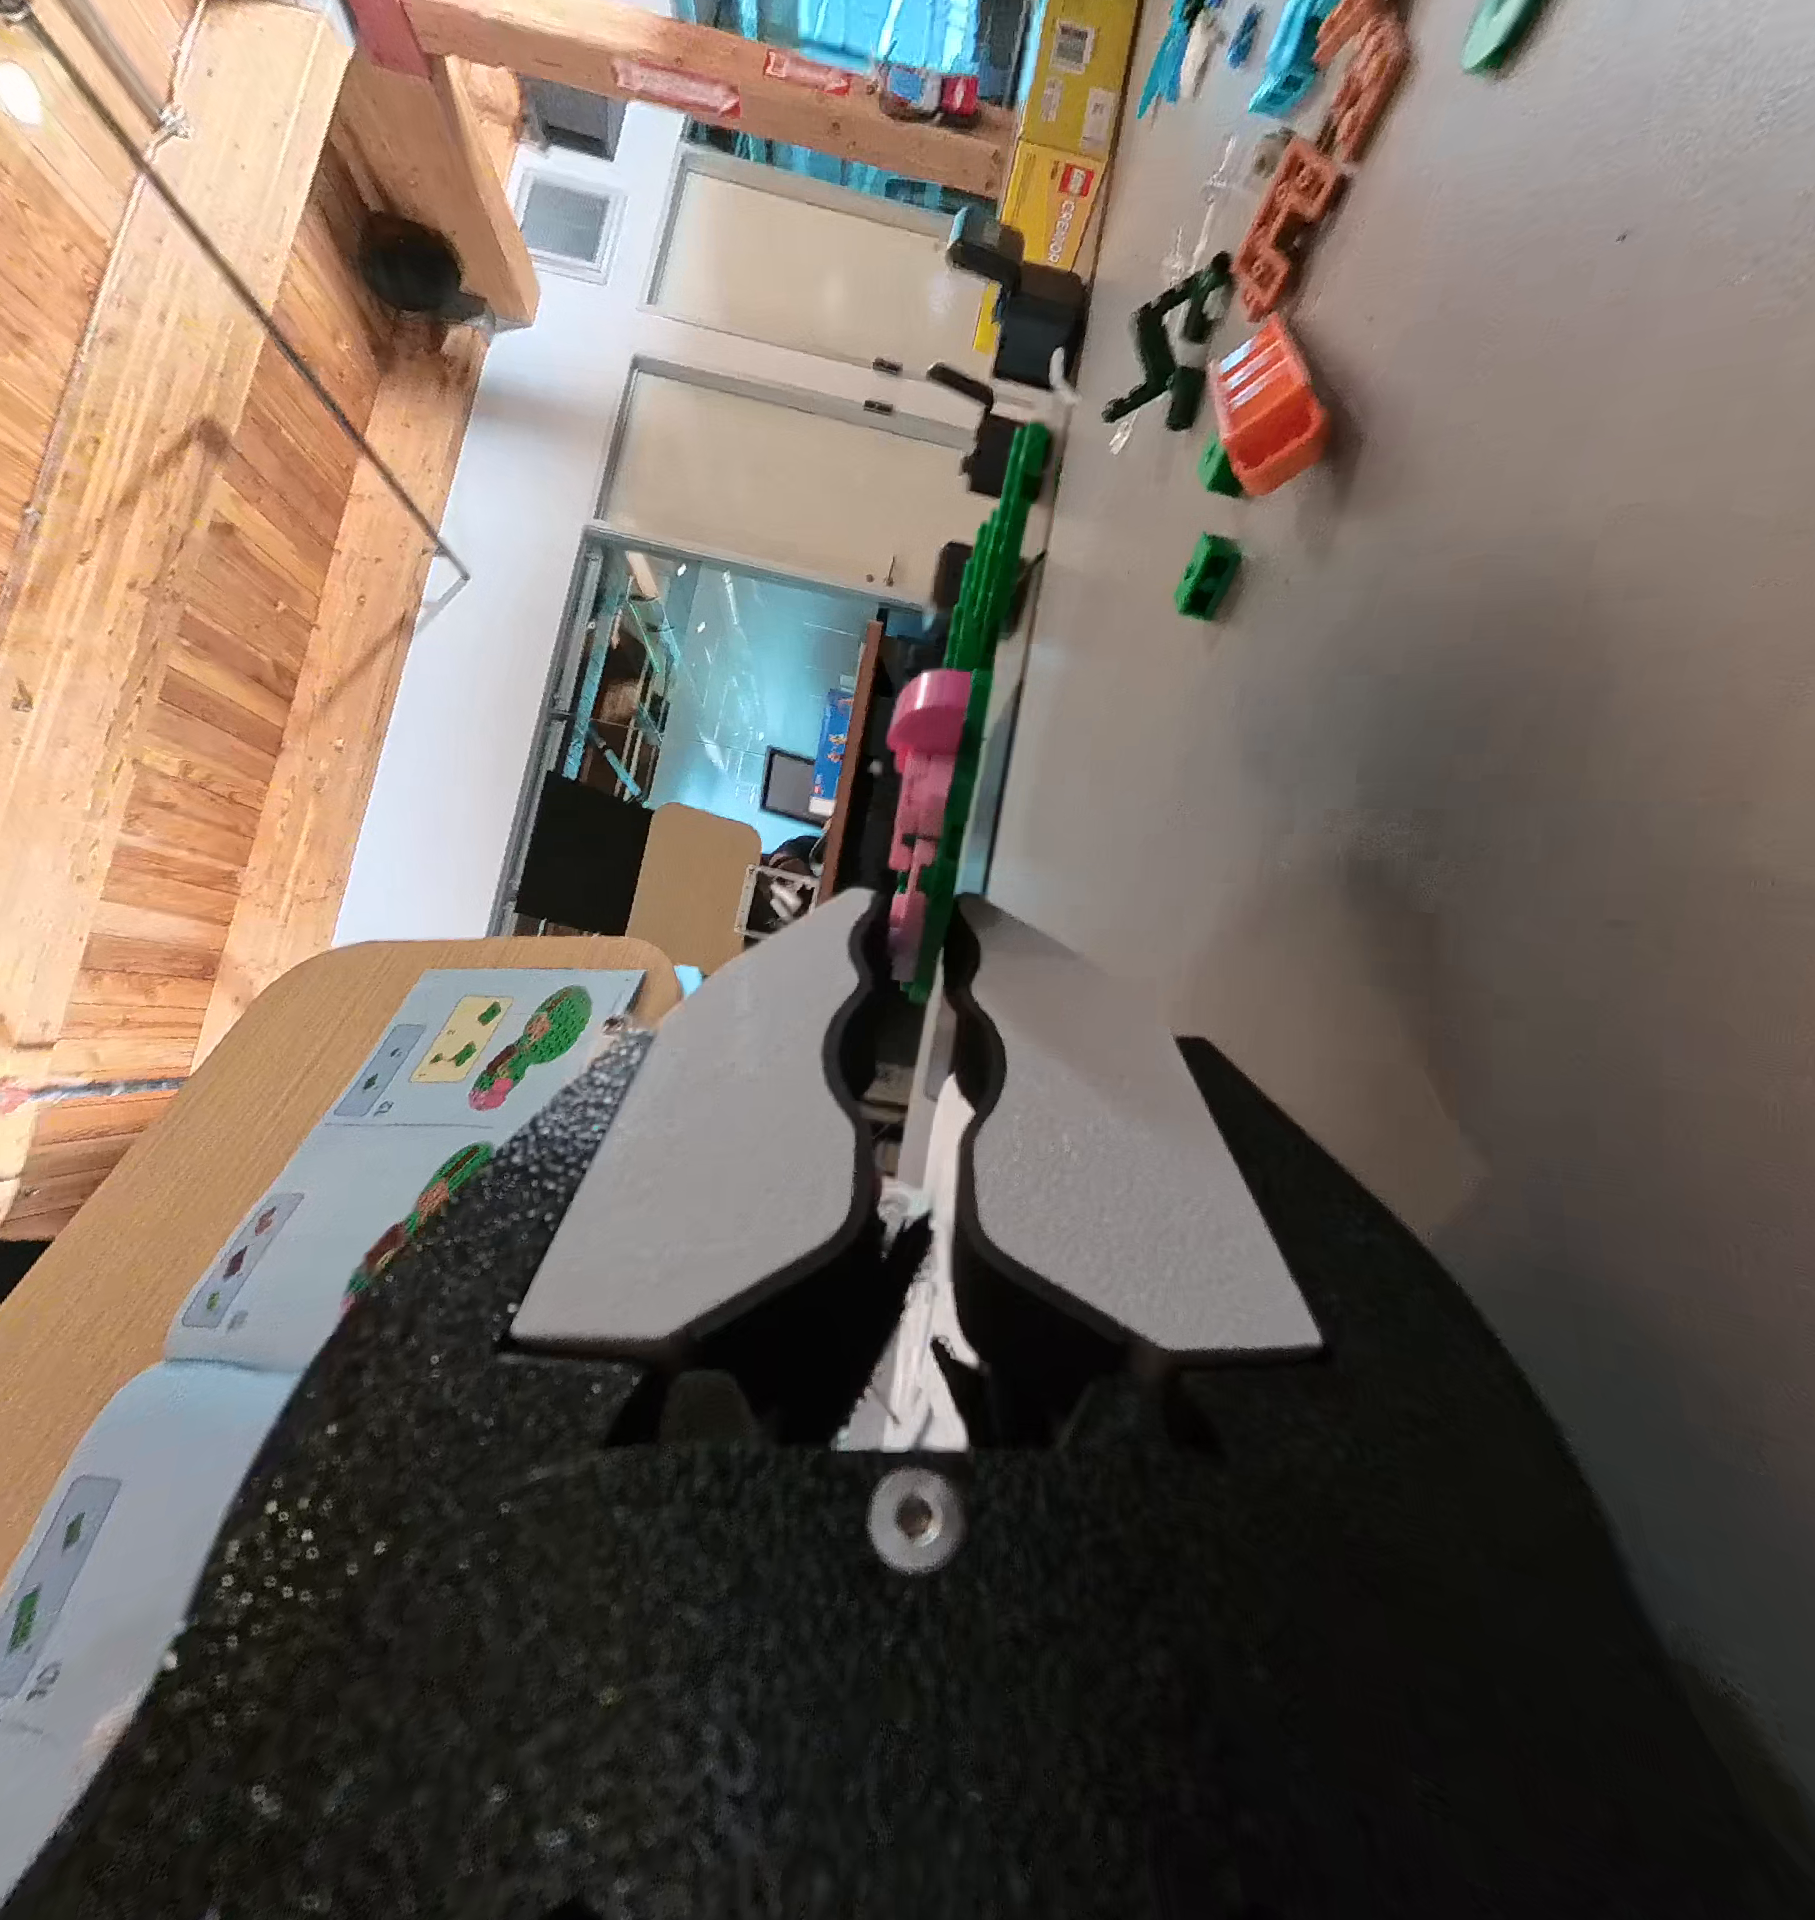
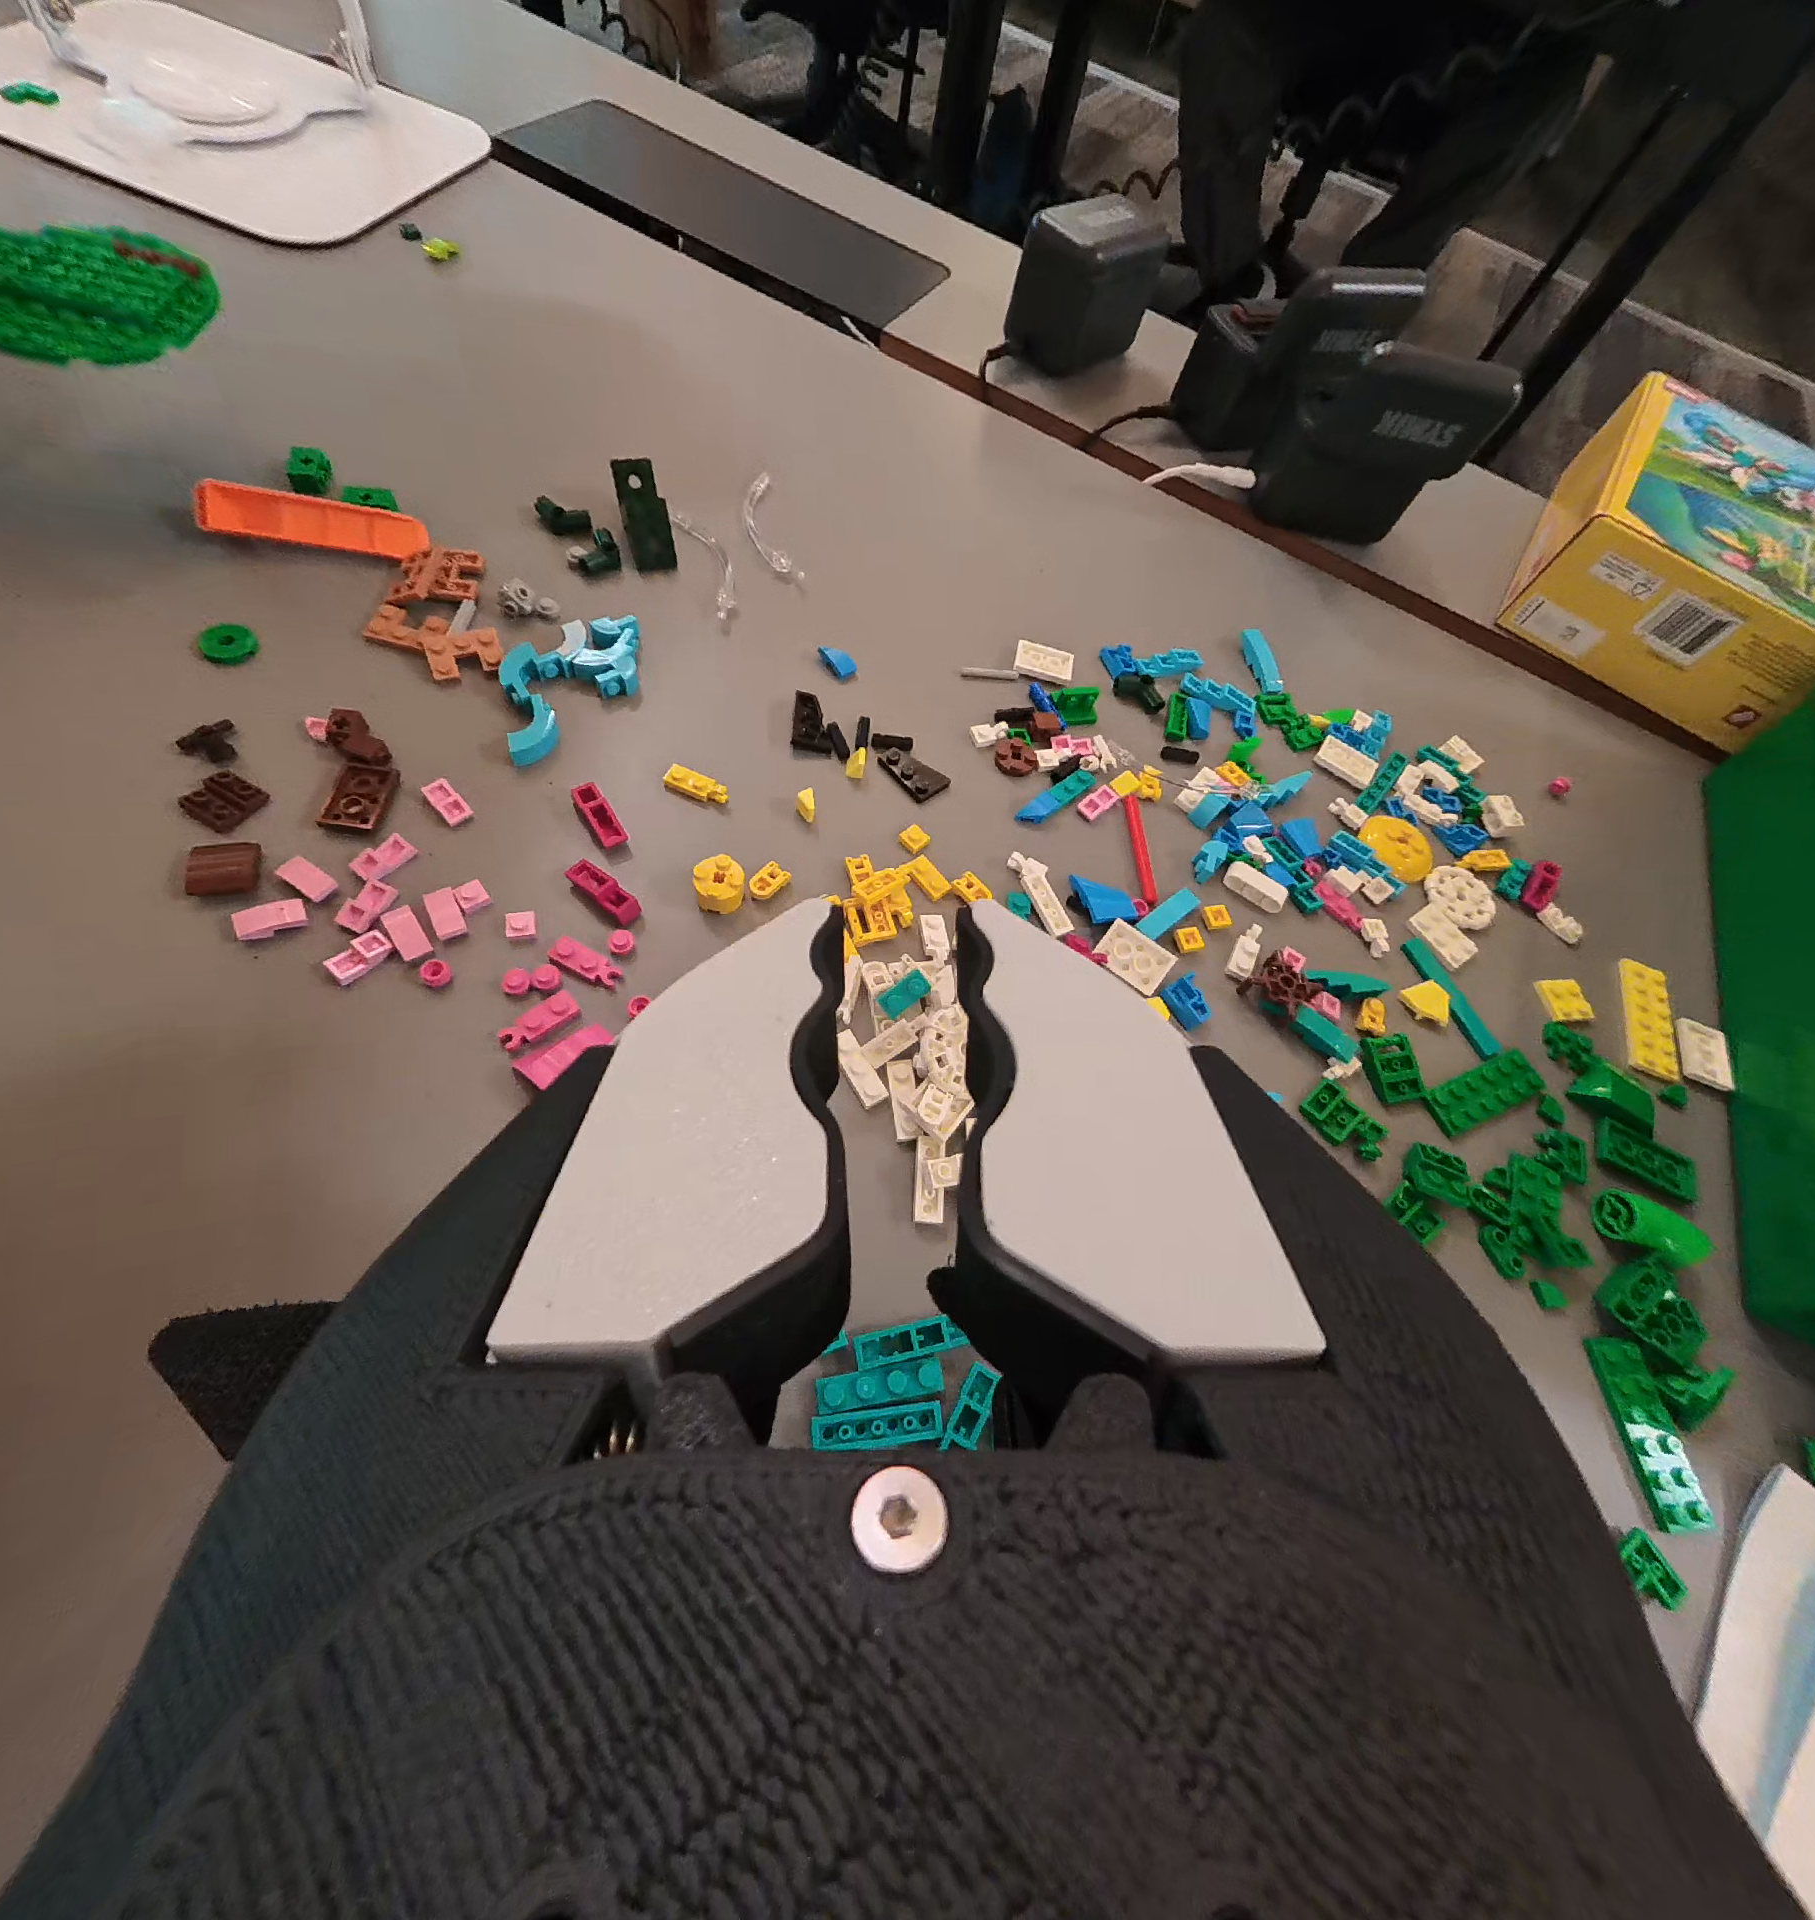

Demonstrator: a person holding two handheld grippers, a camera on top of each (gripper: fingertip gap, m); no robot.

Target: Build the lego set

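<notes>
My left gripper [image 1: 915, 961] is shut on the edge of a green plate build [image 1: 986, 582], seen edge-on, with pink bricks [image 1: 924, 727] stacked on its face. The same green build shows blurred at the far left of the right wrist view [image 2: 72, 291]. My right gripper [image 2: 898, 920] is open a little and empty. It hovers over a heap of small white pieces [image 2: 924, 1049] on the grey table [image 2: 570, 364]. Teal plates [image 2: 882, 1392] lie under its base. Yellow pieces [image 2: 882, 883] lie just past its fingertips.
Loose bricks lie sorted by colour: pink [image 2: 404, 914], brown [image 2: 352, 790], green [image 2: 1526, 1174], mixed blue and white [image 2: 1329, 821]. An orange brick separator [image 2: 300, 520], the yellow set box [image 2: 1713, 561], an instruction booklet [image 1: 415, 1143], black chargers [image 2: 1381, 436] and a white tray [image 2: 259, 197] are around. The left gripper's tips are roughly 40 centimeters from the right gripper's.
</notes>
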